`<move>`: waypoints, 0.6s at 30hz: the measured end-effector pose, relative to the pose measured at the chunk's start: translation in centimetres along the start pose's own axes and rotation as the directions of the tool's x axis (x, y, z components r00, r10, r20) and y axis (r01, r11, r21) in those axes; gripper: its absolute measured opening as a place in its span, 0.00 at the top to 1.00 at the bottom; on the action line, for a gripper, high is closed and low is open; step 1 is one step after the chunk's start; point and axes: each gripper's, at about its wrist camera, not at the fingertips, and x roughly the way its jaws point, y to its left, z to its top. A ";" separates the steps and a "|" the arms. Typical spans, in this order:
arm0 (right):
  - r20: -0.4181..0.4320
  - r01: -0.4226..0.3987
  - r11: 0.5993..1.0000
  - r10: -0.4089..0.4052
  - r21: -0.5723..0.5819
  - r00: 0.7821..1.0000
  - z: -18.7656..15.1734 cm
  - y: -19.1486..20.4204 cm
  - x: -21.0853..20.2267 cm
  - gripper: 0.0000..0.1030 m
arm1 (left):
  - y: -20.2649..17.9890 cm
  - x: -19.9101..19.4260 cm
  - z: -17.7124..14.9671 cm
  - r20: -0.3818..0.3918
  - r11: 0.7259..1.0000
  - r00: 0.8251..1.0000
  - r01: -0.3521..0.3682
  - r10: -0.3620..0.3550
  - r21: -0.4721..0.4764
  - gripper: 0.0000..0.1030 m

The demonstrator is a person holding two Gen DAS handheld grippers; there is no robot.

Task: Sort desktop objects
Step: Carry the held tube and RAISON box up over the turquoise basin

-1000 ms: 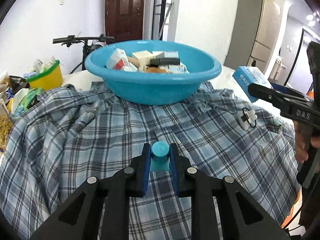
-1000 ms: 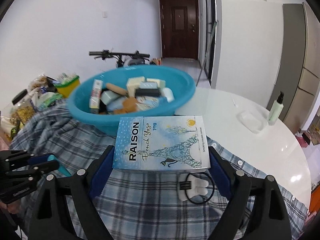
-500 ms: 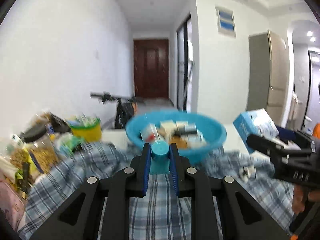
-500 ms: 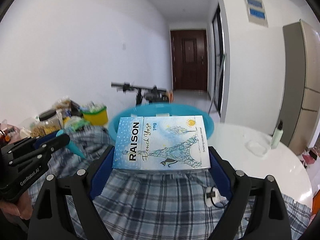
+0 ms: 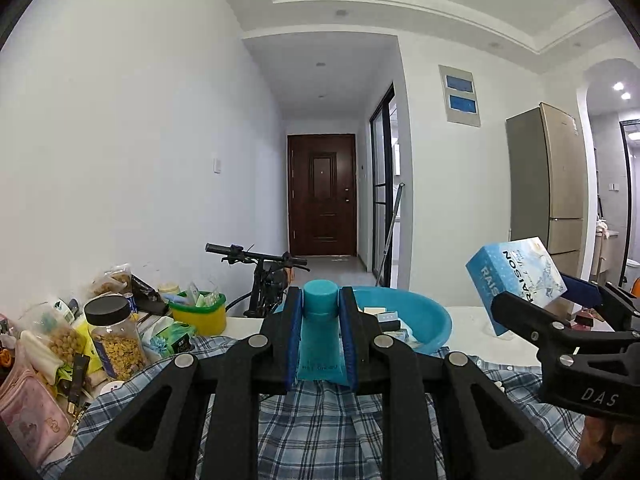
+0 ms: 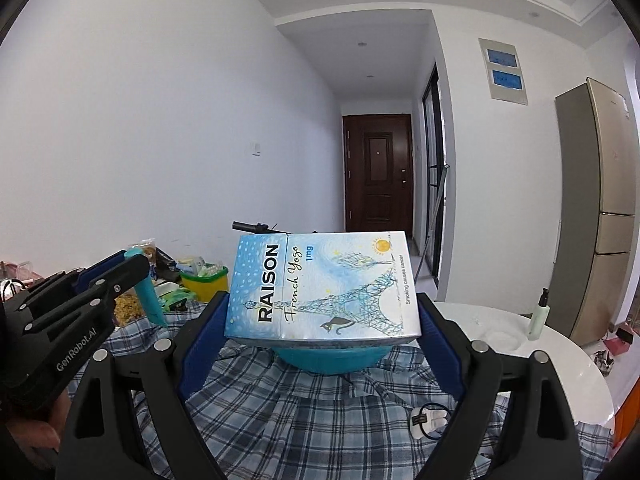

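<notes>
You have both loads lifted clear of the desk [image 6: 560,354], which looks like the carry toward the blue basin [image 5: 420,316] where small boxes already lie. Your left hand-held gripper [image 5: 320,340] is clamped on a teal tube [image 5: 320,336], cap pointing forward and away from you, its flat end back between the blue pads. Held by its body like that, the tube stays straight and the cap leads, which should let it drop into the basin cap first.

Your right hand-held gripper [image 6: 322,320] is clamped across the short sides of a cigarette carton [image 6: 320,284]. It rides flat, printed face up, in front of the basin [image 6: 332,360] and hiding most of it from the right wrist camera. From the left wrist camera the carton [image 5: 516,280] hangs to the right of the basin, tilted, well above the plaid shirt [image 5: 320,432] that covers the desk.

The tube is a plain matt teal with a round cap of the same colour and faint small print near its flat end. The carton is pale blue with a drawn tower, a black cat, a sun, and the word RAISON in black.

A small white charger with a black loop [image 6: 428,420] lies on the shirt beneath your right hand-held gripper, not yet picked up.
</notes>
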 end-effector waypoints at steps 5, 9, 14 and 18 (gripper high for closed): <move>0.006 -0.001 1.000 0.001 0.003 1.000 0.2 -0.1 -0.2 0.15 | -0.1 -0.1 0.0 -0.006 1.000 1.000 -0.003 0.003 -0.004 0.81; 0.006 -0.001 1.000 0.001 0.010 1.000 0.2 -0.3 -0.2 0.15 | -0.1 -0.2 -0.1 -0.004 1.000 1.000 -0.001 0.001 -0.002 0.81; 0.005 0.000 1.000 0.000 0.011 1.000 0.1 -0.6 -0.1 0.15 | -0.6 -0.2 0.0 -0.010 1.000 1.000 0.007 -0.007 0.013 0.81; 0.007 0.000 1.000 0.000 0.004 1.000 0.1 -0.7 -0.1 0.15 | -0.8 0.1 0.1 -0.020 1.000 1.000 0.011 -0.011 0.014 0.81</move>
